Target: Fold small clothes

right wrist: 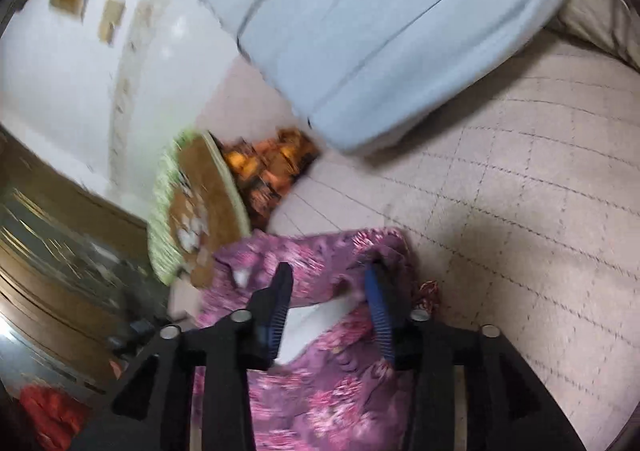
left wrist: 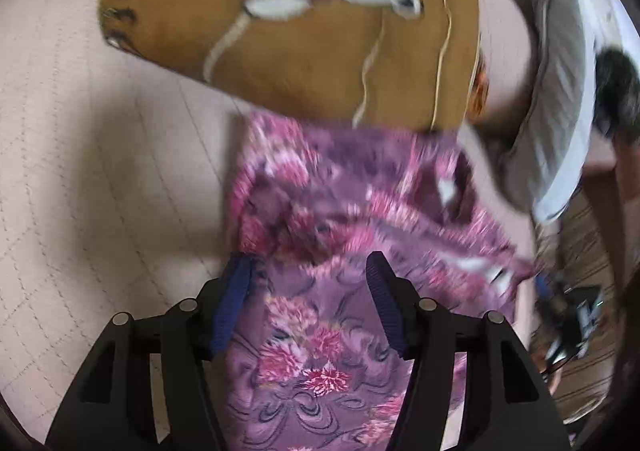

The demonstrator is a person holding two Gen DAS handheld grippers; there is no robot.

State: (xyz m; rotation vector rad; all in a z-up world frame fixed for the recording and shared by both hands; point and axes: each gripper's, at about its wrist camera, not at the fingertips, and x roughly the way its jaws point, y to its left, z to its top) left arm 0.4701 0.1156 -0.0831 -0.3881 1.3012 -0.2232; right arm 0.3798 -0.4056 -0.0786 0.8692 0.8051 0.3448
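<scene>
Pale-blue folded bedding on a pink quilted bed cover, white wall behind.

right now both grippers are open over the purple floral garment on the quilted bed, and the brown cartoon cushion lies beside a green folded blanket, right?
Not quite: the folded blanket is pale blue, not green, as the right wrist view shows. The rest holds: the left gripper and right gripper are open over the purple floral garment on the quilted bed, by the brown cartoon cushion.
</scene>
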